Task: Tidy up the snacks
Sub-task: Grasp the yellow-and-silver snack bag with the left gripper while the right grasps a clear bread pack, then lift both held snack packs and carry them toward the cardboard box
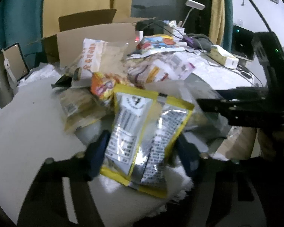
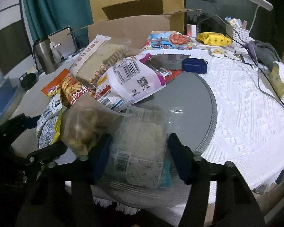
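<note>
A yellow-and-silver snack pouch (image 1: pixel 142 132) lies back side up at the near end of a snack pile, and my left gripper (image 1: pixel 142 153) is shut on its sides with both blue pads touching it. My right gripper (image 2: pixel 140 155) is shut on a clear packet of pale biscuits (image 2: pixel 140 141) with a barcode label, at the near rim of the grey glass turntable (image 2: pixel 189 102). The pile behind holds an orange fries bag (image 2: pixel 72 89), a white-and-purple bag (image 2: pixel 126 83) and a clear bag of brownish snacks (image 2: pixel 81 128). The right gripper's black frame (image 1: pixel 242 107) shows in the left wrist view.
An open cardboard box (image 2: pixel 128 30) stands behind the pile. A steel mug (image 2: pixel 44 54) and a tablet (image 2: pixel 63 42) are at the far left. A blue case (image 2: pixel 194 66), a yellow bag (image 2: pixel 214 38), cables and a tissue box (image 2: pixel 282 83) lie on the white tablecloth (image 2: pixel 246 113) to the right.
</note>
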The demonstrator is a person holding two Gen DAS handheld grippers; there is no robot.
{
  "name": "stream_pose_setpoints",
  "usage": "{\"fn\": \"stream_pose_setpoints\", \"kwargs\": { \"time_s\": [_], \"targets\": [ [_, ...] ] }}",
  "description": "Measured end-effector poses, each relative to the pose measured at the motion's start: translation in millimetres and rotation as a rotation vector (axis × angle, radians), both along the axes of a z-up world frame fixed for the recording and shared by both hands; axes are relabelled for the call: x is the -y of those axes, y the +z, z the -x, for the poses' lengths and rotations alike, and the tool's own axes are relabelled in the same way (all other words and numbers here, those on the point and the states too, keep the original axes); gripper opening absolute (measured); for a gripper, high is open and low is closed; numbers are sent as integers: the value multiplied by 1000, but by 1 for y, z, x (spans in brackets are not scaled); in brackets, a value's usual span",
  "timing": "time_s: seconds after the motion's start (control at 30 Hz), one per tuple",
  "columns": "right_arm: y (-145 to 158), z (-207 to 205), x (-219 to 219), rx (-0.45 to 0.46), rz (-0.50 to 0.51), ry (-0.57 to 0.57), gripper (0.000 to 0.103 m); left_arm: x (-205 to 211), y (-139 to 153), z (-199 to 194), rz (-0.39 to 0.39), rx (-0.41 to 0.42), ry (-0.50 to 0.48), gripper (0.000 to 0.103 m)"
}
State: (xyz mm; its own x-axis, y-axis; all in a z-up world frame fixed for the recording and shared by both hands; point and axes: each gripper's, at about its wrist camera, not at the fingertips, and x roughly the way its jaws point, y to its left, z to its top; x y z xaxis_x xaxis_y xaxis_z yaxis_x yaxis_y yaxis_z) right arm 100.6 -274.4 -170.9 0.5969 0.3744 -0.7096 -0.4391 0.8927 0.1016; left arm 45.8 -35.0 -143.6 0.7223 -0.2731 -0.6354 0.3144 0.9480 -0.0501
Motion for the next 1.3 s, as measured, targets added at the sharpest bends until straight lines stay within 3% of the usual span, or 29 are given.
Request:
{"fn": "stream_pose_setpoints", "kwargs": {
  "time_s": [0.5,1.3],
  "targets": [
    [25,2,23,67,-52,-55,53,-1,39,9,78,79,15,56],
    [87,-30,22,226,-119,-27,53,-28,96,-27,67,198,109,56]
  ]
}}
